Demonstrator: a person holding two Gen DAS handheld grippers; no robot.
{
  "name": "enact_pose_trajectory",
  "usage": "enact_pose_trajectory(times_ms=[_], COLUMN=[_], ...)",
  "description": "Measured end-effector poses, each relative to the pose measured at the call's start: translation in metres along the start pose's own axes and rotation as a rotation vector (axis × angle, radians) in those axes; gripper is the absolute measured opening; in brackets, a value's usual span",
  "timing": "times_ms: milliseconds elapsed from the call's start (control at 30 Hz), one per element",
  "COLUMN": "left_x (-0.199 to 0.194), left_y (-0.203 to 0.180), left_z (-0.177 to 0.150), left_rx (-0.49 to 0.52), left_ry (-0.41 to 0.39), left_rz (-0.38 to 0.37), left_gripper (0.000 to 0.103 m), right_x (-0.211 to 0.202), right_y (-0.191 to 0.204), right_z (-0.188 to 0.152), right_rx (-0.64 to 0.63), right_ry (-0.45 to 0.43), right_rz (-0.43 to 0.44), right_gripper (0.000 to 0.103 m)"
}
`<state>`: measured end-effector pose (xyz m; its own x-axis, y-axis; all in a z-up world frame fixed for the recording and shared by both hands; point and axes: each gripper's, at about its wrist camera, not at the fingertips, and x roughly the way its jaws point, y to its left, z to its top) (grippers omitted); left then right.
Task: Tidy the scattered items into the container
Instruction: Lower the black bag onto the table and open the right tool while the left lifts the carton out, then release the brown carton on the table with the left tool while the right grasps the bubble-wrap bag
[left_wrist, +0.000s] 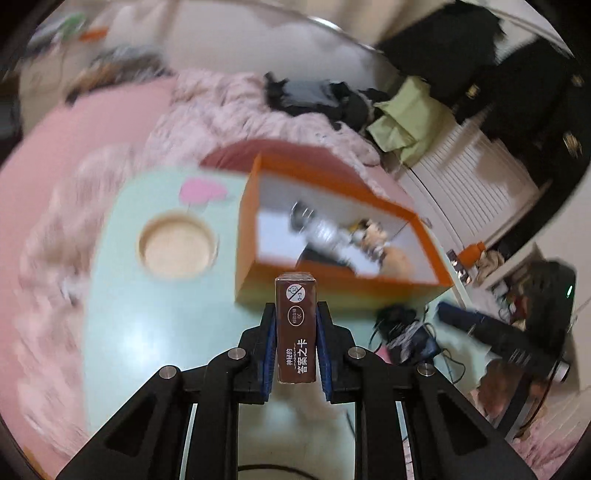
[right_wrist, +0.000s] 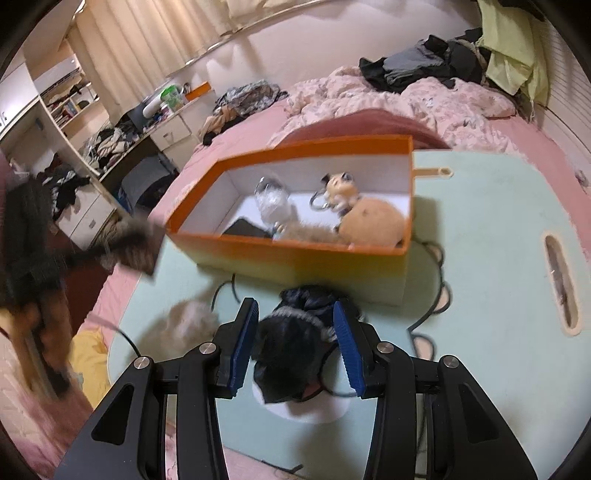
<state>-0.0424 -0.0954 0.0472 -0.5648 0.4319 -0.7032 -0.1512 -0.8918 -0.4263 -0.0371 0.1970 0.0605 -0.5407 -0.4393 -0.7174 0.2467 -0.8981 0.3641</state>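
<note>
My left gripper (left_wrist: 295, 308) is shut on a slim brown card box (left_wrist: 296, 332) with white print, which stands upright between the blue pads just short of the near wall of the orange container (left_wrist: 332, 177). The view around it is motion-blurred. In the right wrist view the orange container (right_wrist: 295, 243) holds a tan plush (right_wrist: 373, 221), a cat keychain (right_wrist: 340, 186), a clear plastic piece (right_wrist: 271, 201) and a black flat item. My right gripper (right_wrist: 294, 305) sits low over the pale green table (right_wrist: 480, 221), with its pads against both sides of a black fuzzy bundle (right_wrist: 291, 347).
The table (left_wrist: 155, 332) lies on a pink bed and has a round wooden recess (left_wrist: 177, 247) and a slot handle (right_wrist: 561, 280). A beige fluffy item (right_wrist: 188, 325) and a black cable lie by the right gripper. A dark furry sleeve (right_wrist: 26, 236) is blurred at left. Clothes are piled on the bed behind.
</note>
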Motion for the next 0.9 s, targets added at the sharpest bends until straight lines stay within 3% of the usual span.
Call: enact_pose_trajectory(times_ms=[133,333,467,600,633,667,733,900], left_x=[0.015,0.019,0.019,0.017,0.016,0.014,0.010,0.004], left_y=[0.009,0.007,0.005,-0.001,-0.002,-0.003,-0.001,0.003], left_z=[-0.027,-0.040,-0.043,-0.045,-0.046,-0.047,-0.050,-0.053], left_rx=[-0.069,-0.081,-0.073,-0.057,-0.054,-0.057,-0.077,-0.075], left_ry=[-0.014,-0.034,-0.054,-0.076,-0.087,-0.105,-0.146,-0.173], left_rz=[-0.018,-0.057,-0.070,-0.051,-0.039,-0.026,-0.016,0.002], left_gripper=[0.019,0.018,0.018,0.019,0.028,0.049,0.062,0.064], right_x=[0.006,0.009,-0.002,0.003,0.010,0.019,0.043,0.107], right_y=[-0.022,-0.036,-0.020,0.012,0.020,0.028,0.037,0.037], right_z=[0.017,0.024,0.028,0.055,0.062,0.070,0.082,0.099], right_rx=[0.077,0.125,0.068,-0.046,-0.076,-0.111,-0.166,-0.144], right_ry=[0.030,0.023,-0.014,-0.031,-0.026,-0.017,0.022,0.165], right_rz=[0.013,-0.024,-0.047,-0.045,-0.051,-0.063,-0.075,-0.065], right_gripper=[0.044,0.044,0.044,0.044,0.044,0.044,0.044,0.044])
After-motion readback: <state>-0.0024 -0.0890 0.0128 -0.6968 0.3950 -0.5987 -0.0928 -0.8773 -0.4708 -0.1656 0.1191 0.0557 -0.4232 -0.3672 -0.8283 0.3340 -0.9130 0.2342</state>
